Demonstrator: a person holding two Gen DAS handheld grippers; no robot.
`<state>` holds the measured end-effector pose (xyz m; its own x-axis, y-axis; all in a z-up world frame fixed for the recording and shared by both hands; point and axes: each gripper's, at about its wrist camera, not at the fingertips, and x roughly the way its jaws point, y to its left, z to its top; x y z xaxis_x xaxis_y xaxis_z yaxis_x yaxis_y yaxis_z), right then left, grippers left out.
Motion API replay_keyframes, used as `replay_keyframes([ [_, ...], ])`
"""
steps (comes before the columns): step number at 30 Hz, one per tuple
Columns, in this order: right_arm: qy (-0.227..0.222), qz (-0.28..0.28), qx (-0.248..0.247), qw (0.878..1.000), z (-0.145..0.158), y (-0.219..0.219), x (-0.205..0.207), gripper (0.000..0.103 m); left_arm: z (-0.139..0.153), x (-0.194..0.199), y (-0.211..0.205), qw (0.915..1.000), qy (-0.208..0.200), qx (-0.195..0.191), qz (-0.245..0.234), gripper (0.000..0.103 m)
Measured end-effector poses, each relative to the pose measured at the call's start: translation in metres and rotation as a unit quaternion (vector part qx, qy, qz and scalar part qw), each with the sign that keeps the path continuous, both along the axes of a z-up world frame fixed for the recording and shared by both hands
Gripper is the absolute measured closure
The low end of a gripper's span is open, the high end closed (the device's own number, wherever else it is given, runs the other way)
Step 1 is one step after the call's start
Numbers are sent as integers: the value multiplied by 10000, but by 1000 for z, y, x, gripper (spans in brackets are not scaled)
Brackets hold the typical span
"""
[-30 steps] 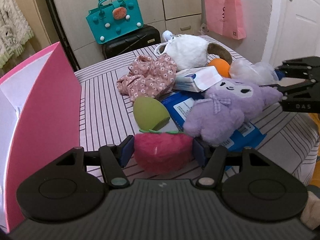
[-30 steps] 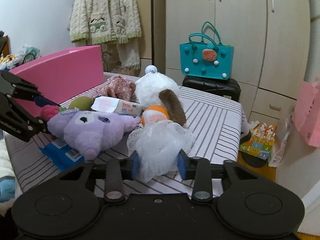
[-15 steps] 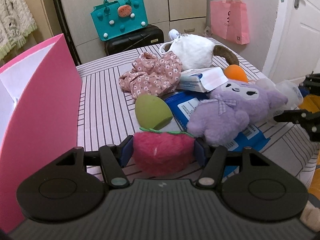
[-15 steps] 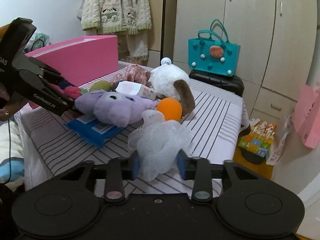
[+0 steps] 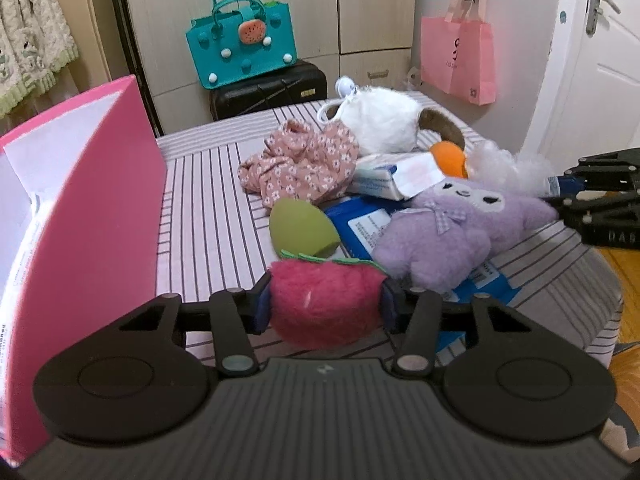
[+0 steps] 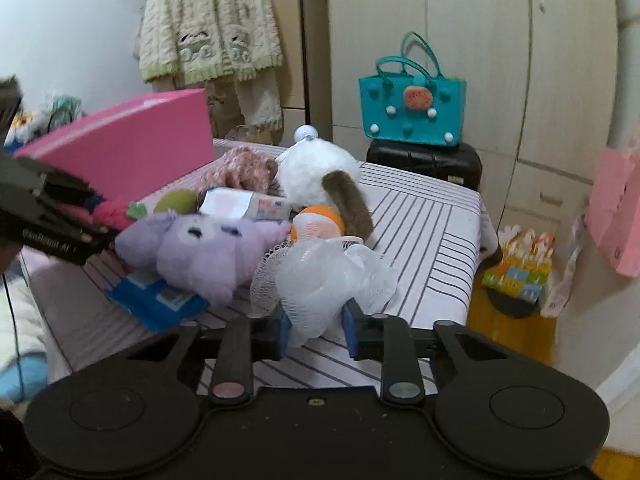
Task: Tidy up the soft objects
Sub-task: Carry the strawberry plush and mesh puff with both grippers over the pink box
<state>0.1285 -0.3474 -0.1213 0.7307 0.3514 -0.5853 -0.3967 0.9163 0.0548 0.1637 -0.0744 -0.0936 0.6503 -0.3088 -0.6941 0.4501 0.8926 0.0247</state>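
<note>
A pink fuzzy strawberry plush (image 5: 320,292) sits between the fingers of my left gripper (image 5: 325,308). Its jaws are closing and the pads press the plush's sides, low over the striped table (image 5: 208,208). My right gripper (image 6: 315,328) is closing on a white mesh bath pouf (image 6: 320,272), which is squeezed between its blue pads near the table's right edge. Between the two grippers lies a purple plush (image 5: 452,232). Behind it are a green egg-shaped sponge (image 5: 300,228), a floral cloth (image 5: 304,164), a white fluffy plush (image 5: 380,120) and an orange ball (image 5: 450,158).
An open pink box (image 5: 92,208) stands on the table's left side. A tissue pack (image 5: 396,176) and a blue packet (image 5: 360,224) lie under the toys. Beyond the table are a teal bag (image 5: 244,48) on a black suitcase (image 5: 268,88), a hanging pink bag (image 5: 456,56) and a door.
My left fingers have closed in tighter on the strawberry plush. My right gripper, still holding the pouf, dropped away to the right, then came back beside the purple plush.
</note>
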Motion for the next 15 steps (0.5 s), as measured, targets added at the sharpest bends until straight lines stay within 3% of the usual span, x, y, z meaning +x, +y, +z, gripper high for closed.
replay_keyframes([
  [8,-171,4,-40,9998,29,5,-5,83,13,-3,7,9998,80,-140,91,54],
  [15,-210,364,-44,9991,75,17,-1,83,32,-8,17,9996,218,-179,-44,54],
])
